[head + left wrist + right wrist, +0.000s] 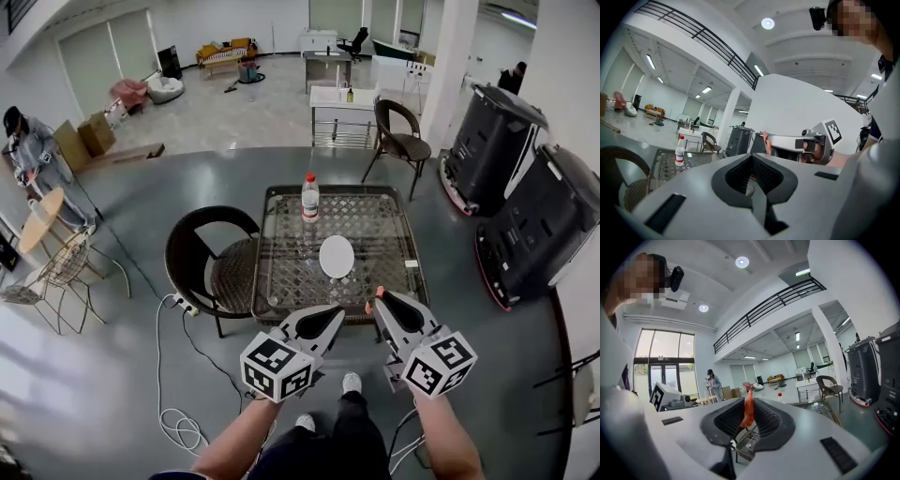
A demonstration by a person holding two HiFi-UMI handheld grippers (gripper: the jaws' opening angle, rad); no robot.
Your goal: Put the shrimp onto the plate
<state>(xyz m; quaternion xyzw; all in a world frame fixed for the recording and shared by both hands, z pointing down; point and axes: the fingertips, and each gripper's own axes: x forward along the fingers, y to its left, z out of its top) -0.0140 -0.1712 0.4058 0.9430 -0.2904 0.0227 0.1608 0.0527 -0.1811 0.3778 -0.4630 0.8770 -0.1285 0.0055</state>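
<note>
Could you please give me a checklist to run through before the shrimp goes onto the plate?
1. Shrimp gripped: ok, the right gripper has its jaws shut on it.
2. Plate free: ok, it lies bare on the table.
3. Right gripper above plate: not ok, it hangs by the table's near edge, short of the plate.
4. Left gripper out of the way: ok, shut, nothing seen in it, off to the left.
5. Bottle clear of plate: ok, upright, apart, beyond it.
</note>
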